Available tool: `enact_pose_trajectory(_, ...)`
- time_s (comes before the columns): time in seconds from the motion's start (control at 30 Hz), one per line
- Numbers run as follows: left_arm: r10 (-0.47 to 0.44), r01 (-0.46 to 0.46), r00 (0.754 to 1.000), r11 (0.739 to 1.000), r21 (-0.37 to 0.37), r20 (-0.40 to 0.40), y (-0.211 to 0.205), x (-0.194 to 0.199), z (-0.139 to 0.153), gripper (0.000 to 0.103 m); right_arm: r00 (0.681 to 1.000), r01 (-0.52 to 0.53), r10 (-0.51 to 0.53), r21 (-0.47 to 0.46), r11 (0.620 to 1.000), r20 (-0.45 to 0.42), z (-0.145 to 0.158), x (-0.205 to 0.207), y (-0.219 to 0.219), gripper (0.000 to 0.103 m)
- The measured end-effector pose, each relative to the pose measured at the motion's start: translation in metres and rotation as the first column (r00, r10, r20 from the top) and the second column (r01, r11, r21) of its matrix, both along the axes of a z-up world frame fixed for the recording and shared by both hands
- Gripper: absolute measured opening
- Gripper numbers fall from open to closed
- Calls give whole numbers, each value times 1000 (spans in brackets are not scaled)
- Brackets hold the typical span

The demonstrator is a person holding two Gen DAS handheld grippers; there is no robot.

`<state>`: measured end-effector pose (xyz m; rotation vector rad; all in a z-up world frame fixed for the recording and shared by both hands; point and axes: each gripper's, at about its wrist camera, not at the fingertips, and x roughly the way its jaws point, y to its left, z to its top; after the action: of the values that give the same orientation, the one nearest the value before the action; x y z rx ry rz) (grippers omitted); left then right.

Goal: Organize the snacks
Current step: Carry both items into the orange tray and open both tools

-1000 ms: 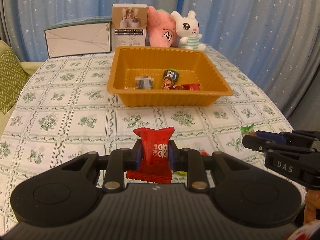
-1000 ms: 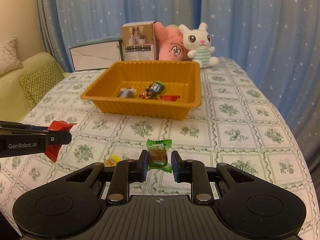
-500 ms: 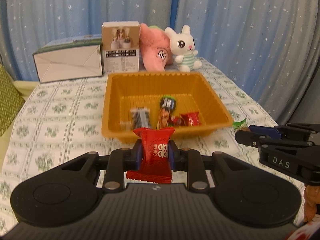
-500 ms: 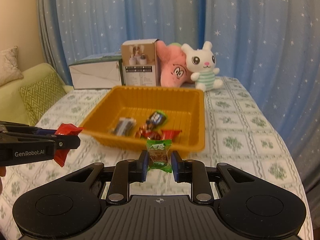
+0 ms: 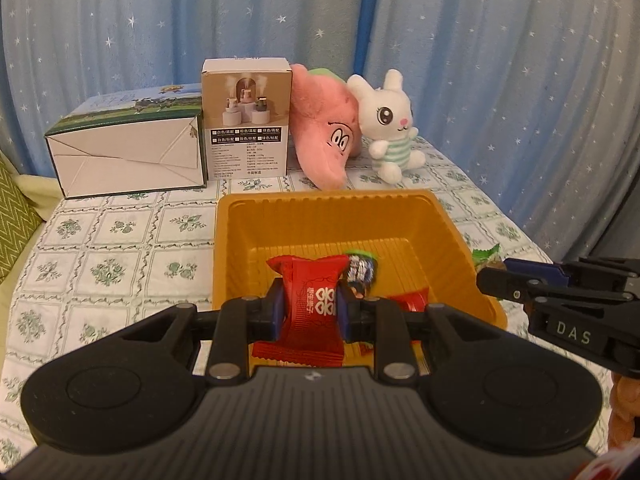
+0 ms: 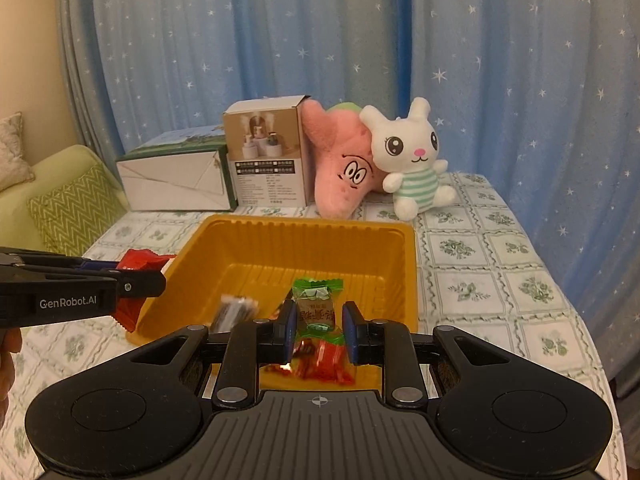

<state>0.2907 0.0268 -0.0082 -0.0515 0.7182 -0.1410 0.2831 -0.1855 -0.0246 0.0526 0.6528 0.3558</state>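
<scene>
My left gripper point(image 5: 308, 308) is shut on a red snack packet point(image 5: 310, 300) and hangs at the near edge of the orange tray point(image 5: 448, 232). My right gripper point(image 6: 319, 326) is shut on a green-wrapped candy point(image 6: 317, 310) over the tray point(image 6: 404, 256), near its front. Inside the tray lie a dark packet point(image 6: 232, 312), a blue-and-green wrapped snack point(image 5: 360, 268) and red wrappers point(image 6: 324, 364). In the right wrist view the left gripper point(image 6: 136, 280) shows from the side with its red packet point(image 6: 138, 260) at the tray's left rim. The right gripper point(image 5: 500, 276) shows at the tray's right rim in the left wrist view.
Behind the tray stand a white-and-green carton point(image 5: 128, 156), a small product box point(image 5: 246, 120), a pink plush point(image 5: 326, 128) and a white rabbit plush point(image 5: 390, 124). A floral tablecloth point(image 5: 100, 260) covers the table. Blue star curtains hang behind. A green sofa with cushions point(image 6: 68, 208) is at left.
Both grippers have moved forward and slightly up toward the tray, each still holding its snack. They now hang at or over the tray rather than over the cloth before it.
</scene>
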Motion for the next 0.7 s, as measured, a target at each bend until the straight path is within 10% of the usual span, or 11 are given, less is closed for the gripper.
enact_pose_trajectory(0.43,2,-4,998,1000,-26,-63,7,40,-17,23,999,23,-22,28,999,-36,-6,33,2,25)
enact_pose_trajectory(0.7,33,-34,997,999,-22,-77,15,37,-25,41,998,27,-26,34,999,-49,-11,33,1,25)
